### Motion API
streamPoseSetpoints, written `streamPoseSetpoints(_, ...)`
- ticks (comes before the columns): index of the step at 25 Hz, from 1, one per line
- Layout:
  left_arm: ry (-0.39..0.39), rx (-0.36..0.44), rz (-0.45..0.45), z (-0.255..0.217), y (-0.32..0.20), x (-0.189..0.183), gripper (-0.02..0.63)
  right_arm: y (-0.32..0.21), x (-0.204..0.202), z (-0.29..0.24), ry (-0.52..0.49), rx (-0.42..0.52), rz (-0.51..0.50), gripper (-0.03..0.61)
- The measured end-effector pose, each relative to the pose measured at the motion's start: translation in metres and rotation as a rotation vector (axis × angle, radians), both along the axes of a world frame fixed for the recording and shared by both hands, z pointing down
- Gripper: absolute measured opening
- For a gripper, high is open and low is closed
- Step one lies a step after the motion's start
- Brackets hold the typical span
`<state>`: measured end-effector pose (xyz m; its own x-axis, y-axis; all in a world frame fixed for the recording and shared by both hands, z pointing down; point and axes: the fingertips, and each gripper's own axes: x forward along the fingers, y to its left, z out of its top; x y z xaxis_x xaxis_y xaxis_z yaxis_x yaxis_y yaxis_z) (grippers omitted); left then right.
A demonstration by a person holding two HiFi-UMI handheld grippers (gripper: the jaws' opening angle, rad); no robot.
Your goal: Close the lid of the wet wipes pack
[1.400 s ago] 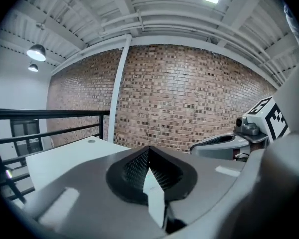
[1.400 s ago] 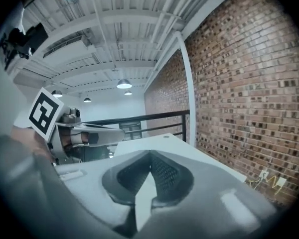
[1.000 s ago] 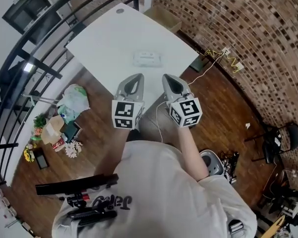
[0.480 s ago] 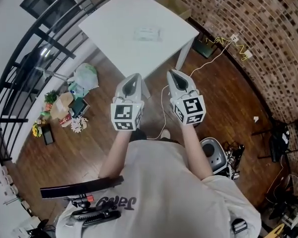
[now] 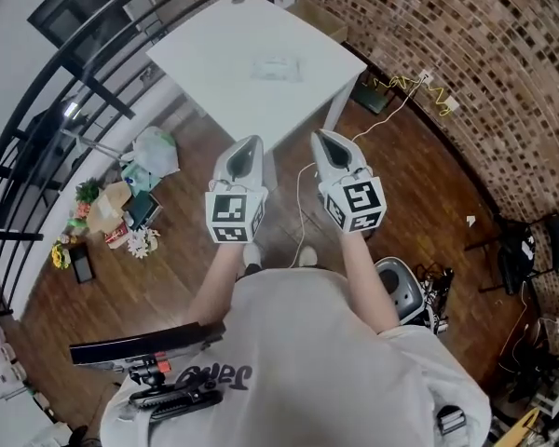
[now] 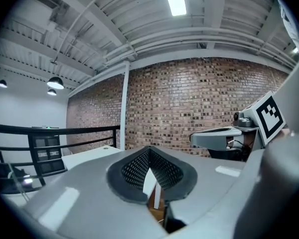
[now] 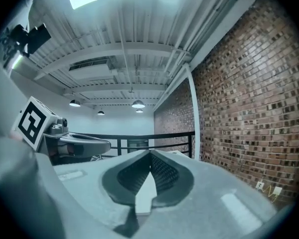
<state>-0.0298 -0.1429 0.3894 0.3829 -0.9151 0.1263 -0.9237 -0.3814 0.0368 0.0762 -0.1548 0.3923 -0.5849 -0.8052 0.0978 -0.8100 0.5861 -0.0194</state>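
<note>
Item: wet wipes pack [image 5: 276, 66], lying flat on the white tabletop [image 5: 205, 49], well apart from both tools. Probably light and soft-bodied with a stiff flip lid (best pressed on the lid itself). Lid position too small to make out. Left tool [image 5: 249, 149], right tool [image 5: 324, 142]: tips together, holding nothing.

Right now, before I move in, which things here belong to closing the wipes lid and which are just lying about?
For the job:
wet wipes pack, lying on the white table
left gripper and right gripper, both shut and empty

Just lying about:
plastic bag and floor clutter
black chair
</note>
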Motion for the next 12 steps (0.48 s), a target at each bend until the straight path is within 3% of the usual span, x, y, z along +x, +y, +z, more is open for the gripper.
streamPoseSetpoints(12,-0.006,-0.006,0.031,0.006,0.004,-0.044,0.017,0.008,-0.060,0.005,0.007,-0.005,-0.009,-0.012)
